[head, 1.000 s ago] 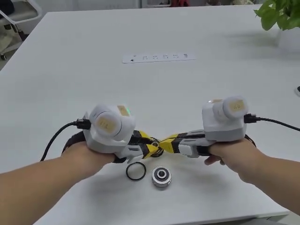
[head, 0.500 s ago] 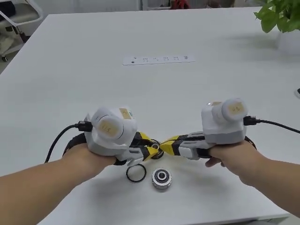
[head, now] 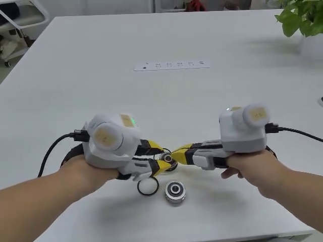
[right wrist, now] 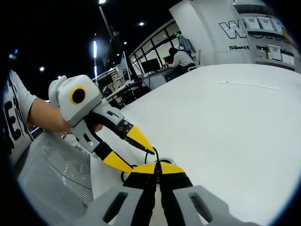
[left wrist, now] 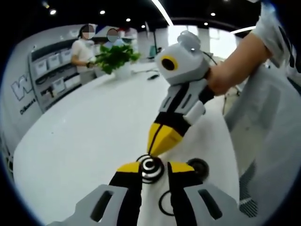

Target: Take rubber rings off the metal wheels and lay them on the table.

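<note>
In the head view my left gripper (head: 160,162) and right gripper (head: 175,153) meet tip to tip over the table (head: 101,60). The wheel (head: 167,160) between them is small and half hidden. My left gripper overlaps the loose ring (head: 147,195); a second wheel (head: 174,190) lies flat beside that ring, hub up.

In the left gripper view my left gripper (left wrist: 154,168) clamps the wheel (left wrist: 150,167) by its rim, face toward the camera, axis along the jaws.

In the right gripper view my right gripper (right wrist: 157,167) is pressed together on a thin black ring (right wrist: 155,153); the wheel is hidden behind it.
</note>
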